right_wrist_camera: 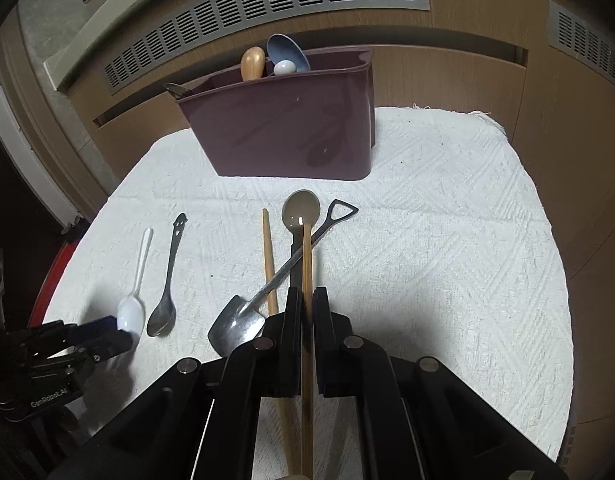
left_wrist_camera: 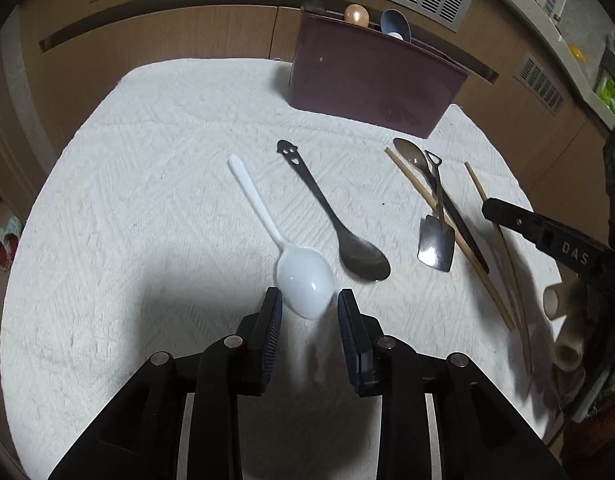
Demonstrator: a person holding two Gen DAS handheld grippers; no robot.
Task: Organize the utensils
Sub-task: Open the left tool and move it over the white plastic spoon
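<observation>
My left gripper point(left_wrist_camera: 309, 299) is open, its tips either side of the bowl of a white plastic spoon point(left_wrist_camera: 303, 280) lying on the white cloth. Beside it lies a dark metal spoon with a smiley handle point(left_wrist_camera: 335, 220). My right gripper point(right_wrist_camera: 306, 296) is shut on a wooden chopstick point(right_wrist_camera: 307, 264) that points at a brown spoon point(right_wrist_camera: 301, 210). A second chopstick point(right_wrist_camera: 269, 264) and a shovel-shaped metal spoon point(right_wrist_camera: 243, 320) lie just to its left. The maroon utensil holder point(right_wrist_camera: 283, 132) stands at the back with several utensils in it.
The white textured cloth point(right_wrist_camera: 447, 240) covers the round table. Wooden cabinets with grey vents point(right_wrist_camera: 267, 4) stand behind. Rolled paper tubes point(left_wrist_camera: 559, 300) sit at the table's right edge in the left wrist view.
</observation>
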